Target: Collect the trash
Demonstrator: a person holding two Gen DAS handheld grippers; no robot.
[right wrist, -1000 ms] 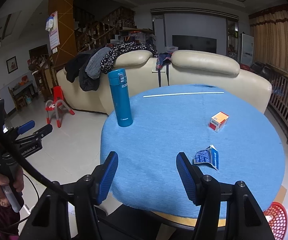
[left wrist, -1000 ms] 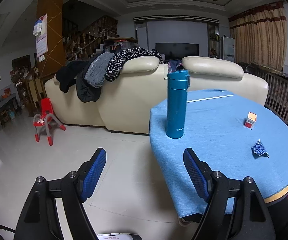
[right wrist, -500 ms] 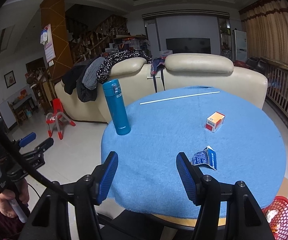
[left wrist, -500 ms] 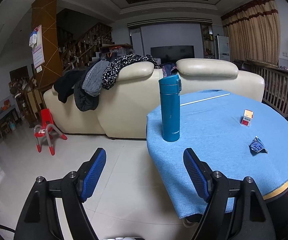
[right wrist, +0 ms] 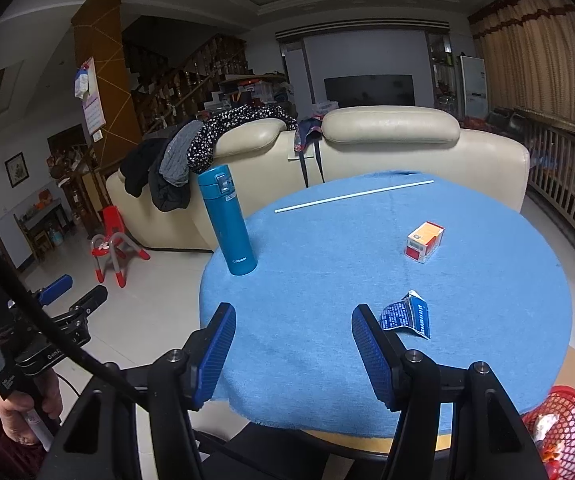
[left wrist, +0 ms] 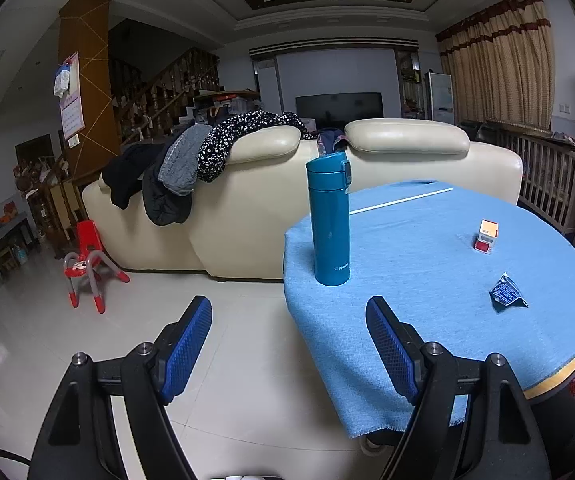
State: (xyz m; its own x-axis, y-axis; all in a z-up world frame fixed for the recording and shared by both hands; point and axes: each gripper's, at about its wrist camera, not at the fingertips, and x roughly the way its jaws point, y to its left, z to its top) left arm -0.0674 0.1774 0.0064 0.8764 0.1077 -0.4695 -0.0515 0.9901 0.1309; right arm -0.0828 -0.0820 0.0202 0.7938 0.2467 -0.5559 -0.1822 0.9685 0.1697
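Blue pads, right gripper point(right wrist: 291, 322): jaws apart and empty, hovering over the near edge of the round table point(right wrist: 327, 280); nothing touches them.
Blue pads, left gripper point(left wrist: 287, 320): also open and empty, held off the table's left side, above the floor.
Nearest trash: the crumpled blue wrapper point(right wrist: 407, 315) lies flat on the blue tablecloth, just beyond the right gripper's right finger.
Other trash: a small orange-and-white box point(right wrist: 424, 241) sits farther in, well apart from the wrapper; a thin white stick point(right wrist: 353, 197) lies near the far edge.
Not trash, likely: the teal flask point(right wrist: 229, 220) stands upright at the table's left rim.
Bin: a red mesh basket point(right wrist: 567, 412) stands on the floor at lower right, below the table edge.
Doing the step well: shift right so the wrapper sits between the pads, come down low, and pinch a raised fold rather than the cloth.
Hard to make out: the basket is cut off by the frame; the wrapper's print is unreadable; only part of the person's left hand point(right wrist: 27, 416) shows.
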